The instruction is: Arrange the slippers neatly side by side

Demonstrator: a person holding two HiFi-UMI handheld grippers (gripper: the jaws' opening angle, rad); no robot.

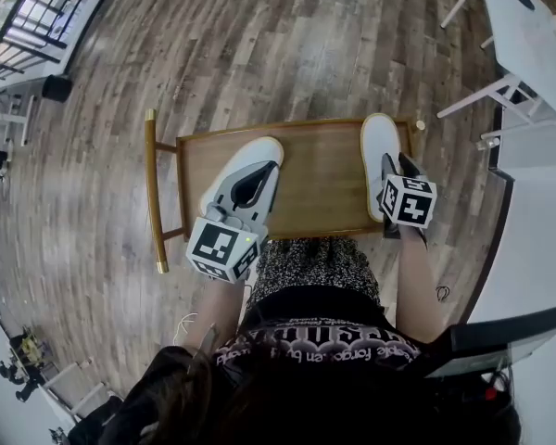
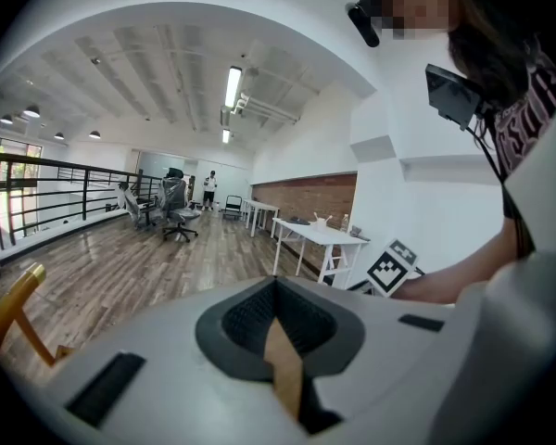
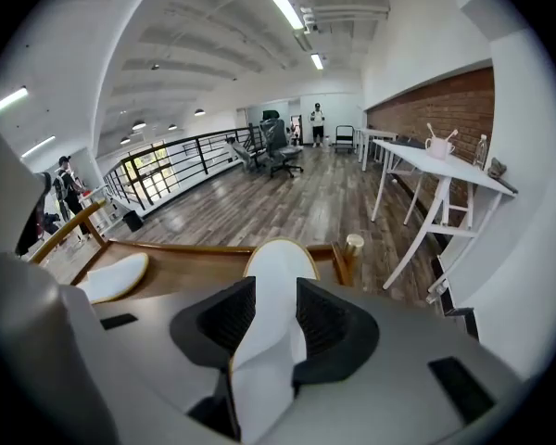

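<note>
Now two white slippers lie well apart on the small wooden tabletop (image 1: 320, 179), one near each end. The left slipper (image 1: 224, 170) sits at a slant, its toe turned toward the middle of the tabletop. The right slipper (image 1: 378, 142) lies close to the far right corner, its toe pointing away from the person. The left tongs (image 1: 256, 184) hang over the left slipper, pressed together with nothing caught in them. In the left gripper view only a thin brown strip shows below their closed tips (image 2: 276, 290). The right tongs (image 1: 397, 167) are tipped down over the heel end of the right slipper and stand spread wide. In the right gripper view the white slipper (image 3: 280, 262) fills the gap between them (image 3: 276, 295); whether they touch it I cannot tell. The other slipper (image 3: 111, 276) shows far off to the left there. A yellow wooden rail (image 1: 151, 193) runs along the tabletop's left end, above the plank floor (image 1: 287, 44).
</note>
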